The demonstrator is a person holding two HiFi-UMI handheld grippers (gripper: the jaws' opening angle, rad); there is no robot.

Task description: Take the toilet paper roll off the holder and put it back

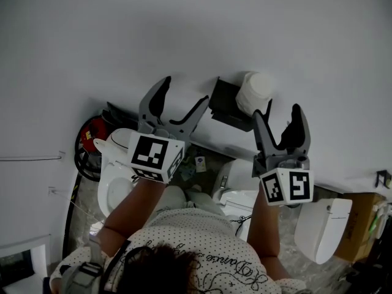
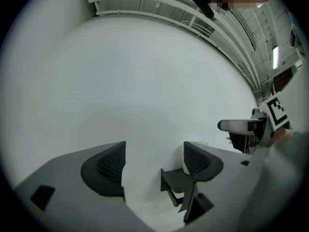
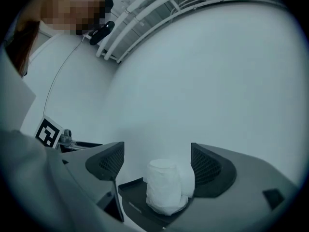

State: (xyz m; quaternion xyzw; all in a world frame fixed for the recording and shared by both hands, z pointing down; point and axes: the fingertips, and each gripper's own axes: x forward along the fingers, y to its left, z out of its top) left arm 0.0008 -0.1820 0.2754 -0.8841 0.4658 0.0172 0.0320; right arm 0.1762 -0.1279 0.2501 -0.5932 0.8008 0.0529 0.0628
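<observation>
The toilet paper roll (image 1: 256,92) sits on the holder (image 1: 225,103) (wall-mounted). Both 2 tools gape empty: right tool (image 1: 278,113) just before the holder, left tool (image 1: 184,92) beside it.

The person wears a light shirt (image 1: 196,237) with short sleeves, tiny dark dots all over it and loopy dark writing across it. Each hand carries a grey plastic tool with two long curved jaws, the left gripper (image 1: 184,92) and the right gripper (image 1: 277,112), and each tool has a white cube (image 1: 154,157) with black square marks on its sides. Inside the jaws sit dark pads (image 2: 108,166) with a bumpy net pattern.
</observation>
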